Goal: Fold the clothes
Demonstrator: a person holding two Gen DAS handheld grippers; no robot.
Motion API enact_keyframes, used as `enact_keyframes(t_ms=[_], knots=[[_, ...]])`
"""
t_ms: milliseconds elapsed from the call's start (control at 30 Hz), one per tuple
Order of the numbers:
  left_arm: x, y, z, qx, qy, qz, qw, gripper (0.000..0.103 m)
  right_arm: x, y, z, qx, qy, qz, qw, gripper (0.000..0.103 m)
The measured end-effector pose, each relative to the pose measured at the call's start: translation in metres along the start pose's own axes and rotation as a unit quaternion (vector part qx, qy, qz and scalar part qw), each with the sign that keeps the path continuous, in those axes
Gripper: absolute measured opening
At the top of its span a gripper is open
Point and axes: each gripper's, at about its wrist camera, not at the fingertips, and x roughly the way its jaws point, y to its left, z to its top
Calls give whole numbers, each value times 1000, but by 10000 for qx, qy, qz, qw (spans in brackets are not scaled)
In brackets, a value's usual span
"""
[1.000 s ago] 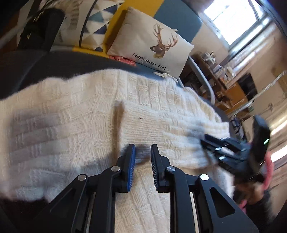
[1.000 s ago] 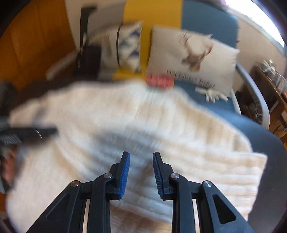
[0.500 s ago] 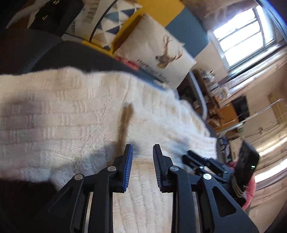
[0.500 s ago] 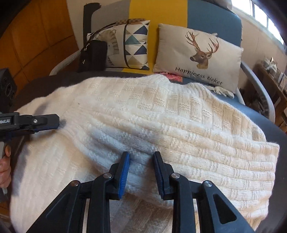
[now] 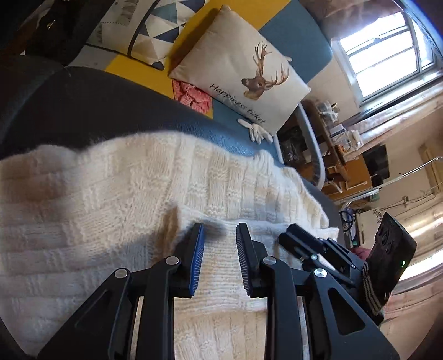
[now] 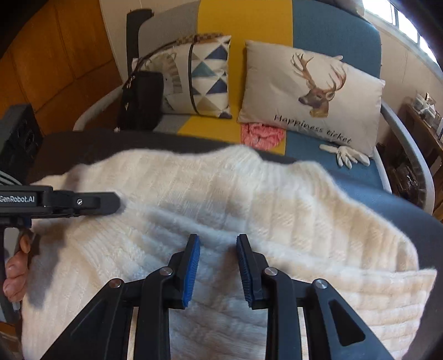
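Lying spread over a dark grey surface (image 6: 432,229), the cream knit sweater (image 6: 221,199) fills the lower part of both views, one layer folded over another with a fold edge running across its middle. The left claw (image 5: 220,235) hangs just above that folded part, its blue-padded fingers (image 5: 198,254) apart with a strip of ribbed knit showing in the gap; the pads do not press on the cloth. The right claw (image 6: 217,243) is likewise parted over the sweater's fluffy fold, with knit visible between its fingers and nothing pinched.

In the left view, the right claw comes in from the lower right, its black tip just above the sweater's edge. In the right view, the left claw reaches in from the left edge, its tip over the sweater's near-left part, with a hand (image 6: 15,265) gripping its handle below.

Behind the sweater stands a sofa (image 6: 243,25) with grey, yellow and blue panels. On it rest a deer pillow (image 6: 313,97) with printed lettering, a triangle-pattern pillow (image 6: 205,80), a black bag (image 6: 141,102) leaning at the left, a pink knit item (image 6: 261,134) tucked just under the deer pillow's corner, and a small white glove-like object (image 6: 346,155) on the blue seat. A window (image 5: 387,47) glows at the upper right of the left view.
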Motion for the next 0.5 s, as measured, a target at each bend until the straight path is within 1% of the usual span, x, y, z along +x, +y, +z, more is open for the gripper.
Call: enact_keyframes(t_ms=[33,67,100,133,200,267,300,333,400,433,467,500], knots=[[-6,-2,0,83,-108,46,9999,26,-7,-12,1,127,-99,-68,9998,27],[-9,-5,-1,185,-156,48,9997,26,-10,-23,2,259,-67,-96,9996,27],[-11,-8,-1,290,-197,44,9994,26,-12,-38,1,392,-12,-214,9990,27],[-14,-11,-1,394,-238,41,9989,27,-16,-49,-1,453,-13,-423,9981,27],[-2,-11,-1,524,-109,395,9978,30,-23,-75,-9,673,6,-819,9944,27],[11,-12,-1,648,31,766,9949,30,-22,-102,-20,973,116,-1167,9883,27],[10,-10,0,604,14,737,9955,30,-20,-117,-26,1122,210,-1346,9843,27],[10,-9,1,548,-11,683,9962,30,-14,-129,-32,1239,351,-1399,9818,27],[1,-15,5,481,-146,460,9977,30,-19,-148,-37,1516,222,-988,9832,27],[-3,-18,7,448,-215,345,9982,30,-25,-152,-35,1585,160,-952,9826,27],[-4,-26,9,565,-252,262,9977,30,-31,-157,-33,1649,99,-932,9819,27],[-4,-35,11,698,-285,182,9970,30,-37,-158,-30,1669,-50,-746,9831,27]])
